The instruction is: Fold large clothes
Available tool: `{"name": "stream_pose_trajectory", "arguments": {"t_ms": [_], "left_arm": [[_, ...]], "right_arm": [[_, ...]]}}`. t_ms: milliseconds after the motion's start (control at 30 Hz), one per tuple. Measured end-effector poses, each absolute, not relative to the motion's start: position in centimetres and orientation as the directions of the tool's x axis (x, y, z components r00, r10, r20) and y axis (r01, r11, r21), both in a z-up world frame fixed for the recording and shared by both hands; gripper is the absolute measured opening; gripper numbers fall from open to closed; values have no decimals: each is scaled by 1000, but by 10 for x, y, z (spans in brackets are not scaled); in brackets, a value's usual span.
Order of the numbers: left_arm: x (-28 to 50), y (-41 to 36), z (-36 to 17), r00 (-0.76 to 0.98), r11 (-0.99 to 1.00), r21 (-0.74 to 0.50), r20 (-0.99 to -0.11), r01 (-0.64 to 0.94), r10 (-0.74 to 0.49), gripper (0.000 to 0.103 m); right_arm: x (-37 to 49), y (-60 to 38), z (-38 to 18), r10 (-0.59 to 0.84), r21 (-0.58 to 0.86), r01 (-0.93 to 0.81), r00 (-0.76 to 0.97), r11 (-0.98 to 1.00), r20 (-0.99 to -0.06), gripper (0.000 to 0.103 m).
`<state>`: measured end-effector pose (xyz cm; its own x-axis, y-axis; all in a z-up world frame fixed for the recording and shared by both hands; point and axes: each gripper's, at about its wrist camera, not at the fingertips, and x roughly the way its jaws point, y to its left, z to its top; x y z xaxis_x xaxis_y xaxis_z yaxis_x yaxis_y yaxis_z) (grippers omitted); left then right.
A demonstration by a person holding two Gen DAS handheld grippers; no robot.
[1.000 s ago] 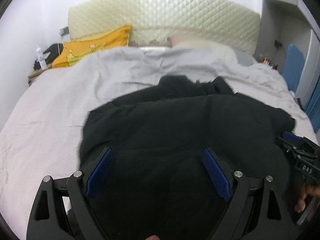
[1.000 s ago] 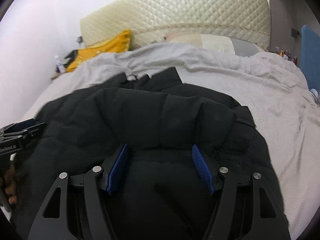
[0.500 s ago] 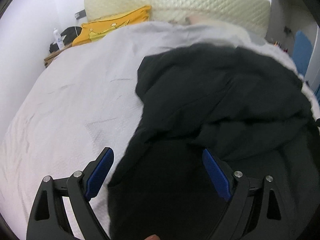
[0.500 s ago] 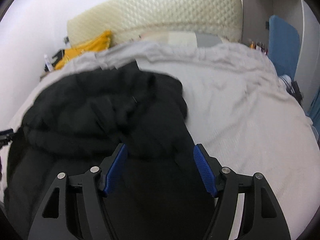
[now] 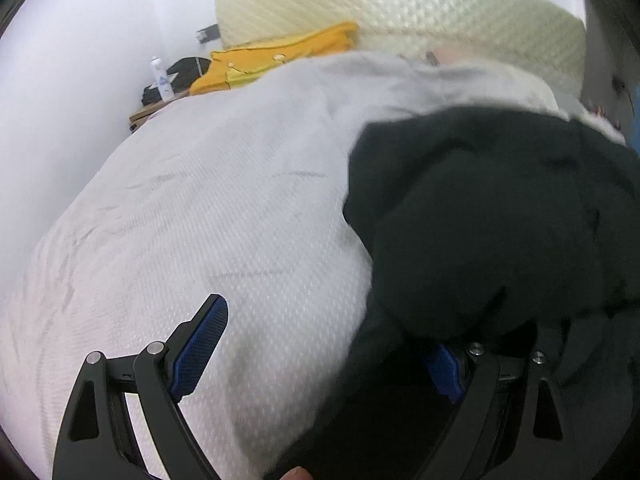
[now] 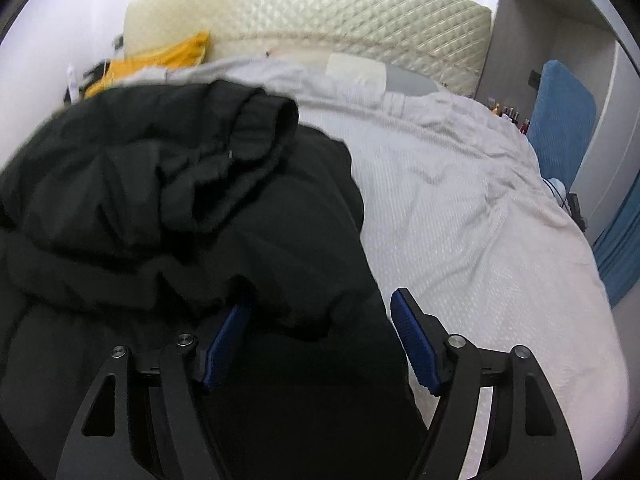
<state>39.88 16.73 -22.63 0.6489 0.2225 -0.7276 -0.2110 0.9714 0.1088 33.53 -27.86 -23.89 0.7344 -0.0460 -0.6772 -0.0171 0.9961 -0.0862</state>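
A large black padded jacket (image 5: 500, 216) lies bunched on the grey-white bedspread (image 5: 208, 216). In the left wrist view it fills the right side and covers my right finger. My left gripper (image 5: 320, 352) is open, over the jacket's left edge. In the right wrist view the jacket (image 6: 180, 200) fills the left and centre, with a cuffed sleeve on top. My right gripper (image 6: 320, 344) is open, with jacket fabric lying between its fingers at the jacket's right edge.
A quilted cream headboard (image 6: 320, 20) stands at the far end. A yellow garment (image 5: 280, 56) and a bedside table with a bottle (image 5: 160, 76) are at the far left. A blue panel (image 6: 564, 128) stands right of the bed.
Both grippers have moved apart towards the jacket's outer edges: the left view has swung left over bare bedspread, the right view has swung right. The jacket looks more bunched.
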Motion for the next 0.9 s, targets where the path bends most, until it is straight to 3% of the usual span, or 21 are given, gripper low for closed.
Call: {"name": "stream_pose_trajectory", "arguments": {"t_ms": [233,500,667,900], "left_arm": [[401,190,-218,674,964,28,-710,-265,206,91],[404,204,-222,644,961,-54,-752,-270,139,91],[372,195,-188,674,966,-95,-732,-240,96,91],[316,162,-106,779,981,-108,-625,-161,59,91]], "right_arm": [[337,-303,-212,-68,-23,67,817,997,-573,71],[345,-324,-229,-54,56,113,782,992,-622,77],[319,-314,-208,-17,52,62,787,997,-617,77],[256,-309,-123,4,84,48,850,995,-526,77]]}}
